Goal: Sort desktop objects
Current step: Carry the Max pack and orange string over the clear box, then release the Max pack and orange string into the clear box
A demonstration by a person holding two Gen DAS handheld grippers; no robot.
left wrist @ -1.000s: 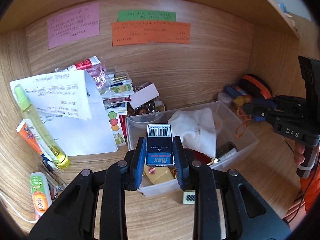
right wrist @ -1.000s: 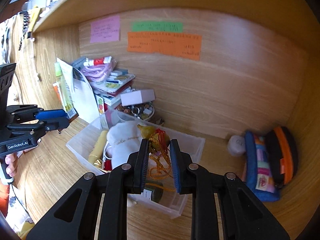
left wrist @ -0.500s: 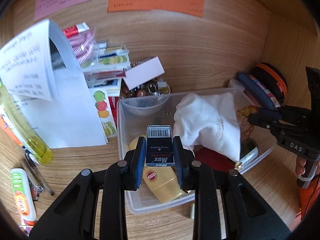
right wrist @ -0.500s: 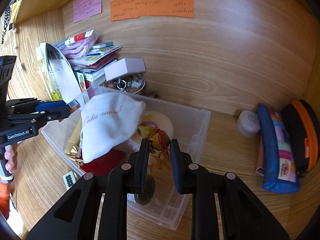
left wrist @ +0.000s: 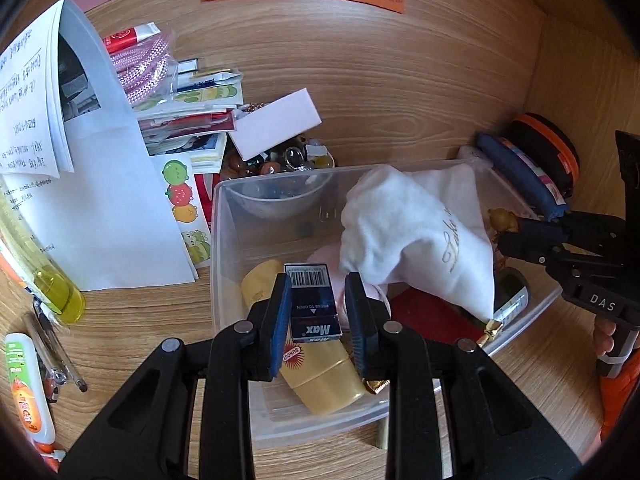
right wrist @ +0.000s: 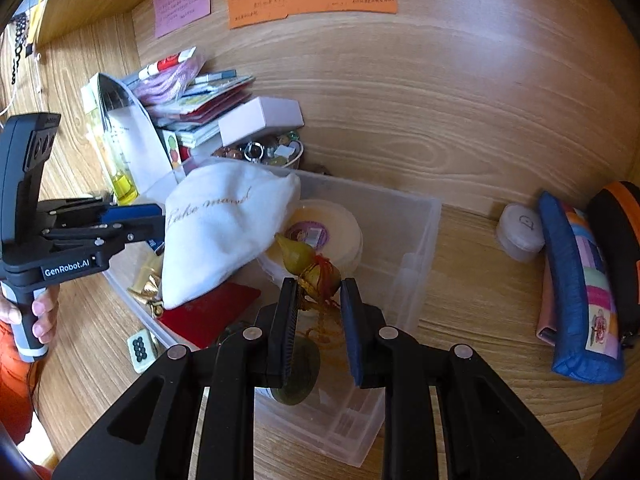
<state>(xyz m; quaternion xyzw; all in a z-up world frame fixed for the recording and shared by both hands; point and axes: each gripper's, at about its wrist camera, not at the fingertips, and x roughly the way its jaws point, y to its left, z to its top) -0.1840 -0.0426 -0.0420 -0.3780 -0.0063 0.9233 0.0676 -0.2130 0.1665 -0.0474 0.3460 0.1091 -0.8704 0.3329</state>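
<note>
My left gripper (left wrist: pixel 318 312) is shut on a small blue Max staples box (left wrist: pixel 314 306) and holds it over the left part of the clear plastic bin (left wrist: pixel 224 248), above a yellow tube (left wrist: pixel 320 376). My right gripper (right wrist: pixel 318 300) is shut on a yellow-green gourd charm with red and orange cord (right wrist: pixel 308 264), held over the bin's right part (right wrist: pixel 420 240). A white cloth pouch (left wrist: pixel 420 236) lies in the bin, as does a round cream tin (right wrist: pixel 324 232) and a red card (right wrist: pixel 212 312).
Papers (left wrist: pixel 80 184), a pile of booklets (left wrist: pixel 192 116) and a bowl of trinkets (left wrist: pixel 280 164) stand behind the bin. A yellow-green bottle (left wrist: pixel 44 280) and tube (left wrist: pixel 24 392) lie left. Pencil cases (right wrist: pixel 580 292) and a small round case (right wrist: pixel 520 232) lie right. A mahjong tile (right wrist: pixel 140 348) lies in front.
Both grippers have moved forward and down over the bin, still holding their objects. The staples box now hangs lower, inside the bin's outline.
</note>
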